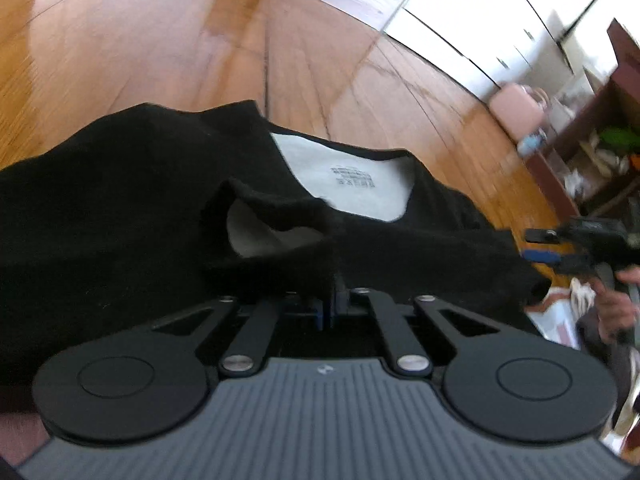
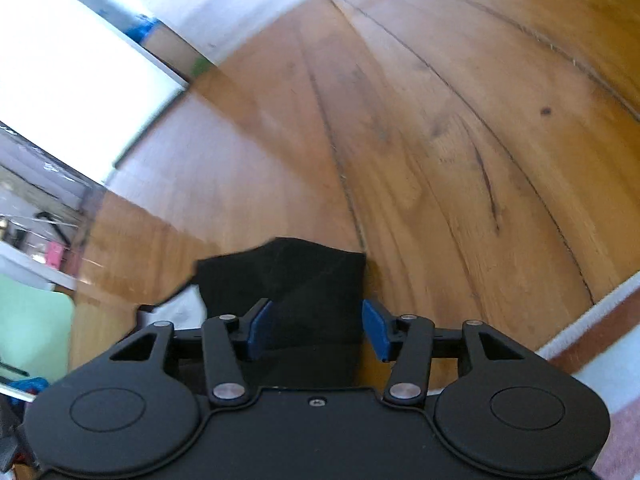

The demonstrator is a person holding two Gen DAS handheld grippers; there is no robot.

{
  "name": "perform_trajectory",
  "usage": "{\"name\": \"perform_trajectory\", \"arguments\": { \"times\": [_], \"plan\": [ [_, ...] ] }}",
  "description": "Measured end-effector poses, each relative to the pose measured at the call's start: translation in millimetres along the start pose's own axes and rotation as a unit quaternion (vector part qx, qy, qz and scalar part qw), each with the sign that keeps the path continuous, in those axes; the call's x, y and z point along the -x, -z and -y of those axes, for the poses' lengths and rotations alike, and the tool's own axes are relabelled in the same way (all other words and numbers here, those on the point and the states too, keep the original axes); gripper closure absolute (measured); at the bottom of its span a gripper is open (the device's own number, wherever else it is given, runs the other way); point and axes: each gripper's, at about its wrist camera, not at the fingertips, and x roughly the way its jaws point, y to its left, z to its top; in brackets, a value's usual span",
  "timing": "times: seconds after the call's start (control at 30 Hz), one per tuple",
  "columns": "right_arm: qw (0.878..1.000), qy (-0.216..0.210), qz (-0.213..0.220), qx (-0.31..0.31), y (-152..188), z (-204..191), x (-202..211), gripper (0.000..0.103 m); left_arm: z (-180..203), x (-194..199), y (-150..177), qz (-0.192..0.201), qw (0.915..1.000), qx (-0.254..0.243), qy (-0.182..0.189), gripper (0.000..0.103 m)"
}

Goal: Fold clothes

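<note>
A black shirt [image 1: 132, 208] with a grey-white lining and a printed neck label [image 1: 354, 178] is spread over the wooden floor in the left wrist view. My left gripper [image 1: 329, 307] is shut on a bunched fold of the shirt near its collar, and the fabric hides the fingertips. At the right edge a hand [image 1: 612, 304] holds my right gripper [image 1: 538, 246] open, just off the shirt's sleeve end [image 1: 536, 288]. In the right wrist view a corner of the black shirt [image 2: 316, 280] lies between the spread blue pads [image 2: 376, 332] of my right gripper [image 2: 318, 332].
Wooden floor [image 1: 160, 48] stretches ahead. White cabinets [image 1: 480, 28], a pink stool [image 1: 516, 108] and a dark wooden shelf [image 1: 592, 148] with clutter stand at the right. In the right wrist view a white cabinet [image 2: 68, 76] stands left and a rug edge [image 2: 592, 340] lies right.
</note>
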Motion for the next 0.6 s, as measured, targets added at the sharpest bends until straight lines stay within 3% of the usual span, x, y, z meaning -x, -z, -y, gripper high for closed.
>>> {"name": "perform_trajectory", "arguments": {
  "times": [0.07, 0.1, 0.13, 0.2, 0.3, 0.37, 0.43, 0.53, 0.6],
  "plan": [
    [0.998, 0.043, -0.024, 0.044, -2.0, -11.2, -20.8, 0.048, 6.4, 1.6, -0.9, 0.011, 0.9997, -0.024, -0.001, 0.101],
    [0.995, 0.062, -0.021, 0.077, -1.8, -19.1, -27.0, 0.067, 8.7, 7.3, -3.7, 0.024, 0.9993, -0.027, 0.004, 0.101],
    [0.991, 0.08, -0.01, 0.107, -2.3, -28.8, -29.3, 0.098, 10.9, 13.4, -6.6, 0.039, 0.9988, -0.03, 0.01, 0.101],
    [0.984, 0.11, 0.011, 0.139, -5.5, -43.9, -30.2, 0.097, 15.2, 25.5, -12.6, 0.067, 0.9969, -0.035, 0.021, 0.101],
    [0.981, 0.119, 0.066, 0.136, -12.6, -50.3, -21.6, 0.098, 14.4, 54.7, -17.2, 0.143, 0.9884, -0.028, 0.043, 0.101],
    [0.978, 0.125, 0.102, 0.134, -17.3, -54.5, -15.9, 0.1, 13.4, 62.6, -15.5, 0.164, 0.9855, -0.028, 0.035, 0.101],
    [0.973, 0.13, 0.138, 0.132, -22.1, -58.8, -10.2, 0.103, 11.9, 55.0, -10.6, 0.142, 0.9889, -0.041, -0.008, 0.101],
    [0.967, 0.135, 0.176, 0.126, -28.9, -62.7, -2.4, 0.103, -4.6, 19.4, -2.9, 0.016, 0.9985, -0.024, -0.047, 0.1],
    [0.973, 0.128, 0.156, 0.114, -32.8, -58.1, 0.7, 0.103, -13.1, 14.1, 5.3, 0.01, 0.998, -0.017, -0.059, 0.101]
  ]
}}
